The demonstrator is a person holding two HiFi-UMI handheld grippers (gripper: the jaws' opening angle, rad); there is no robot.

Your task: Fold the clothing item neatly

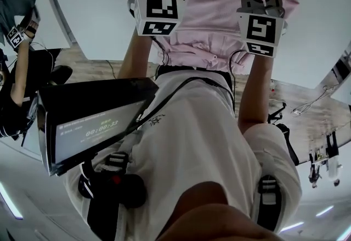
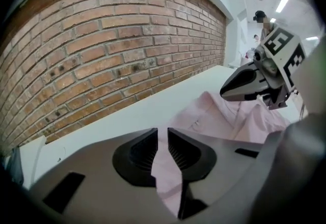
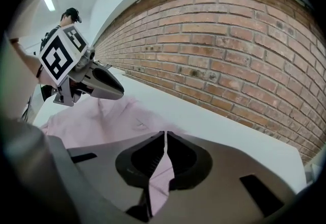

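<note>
- Lying spread on the white table (image 1: 93, 10), the pink clothing item (image 1: 208, 10) reaches the table's near edge, straight in front of the person holding the tools.
- One garment, one table and two grippers are in play.
- The left gripper (image 2: 162, 139) has its fingers (image 2: 142, 149) a little apart, with a strip of the pink cloth in the gap between them.
- The right gripper (image 3: 165, 141) has its fingers pressed together, pinching a fold of the same cloth.
- Both grippers sit side by side at the near part of the garment, each visible in the other's view.
- A brick wall (image 2: 112, 55) runs just behind the table's far edge.
- One dark screen unit (image 1: 93, 125) hangs at the person's chest, below the table's near edge.
- One other person (image 1: 16, 70) stands off the table's left side, carrying a marker cube.
- Loose cables (image 1: 307, 105) lie on the floor to the right of the table.
- Nothing else lies on the cloth; only the two grippers cover part of its near portion.
</note>
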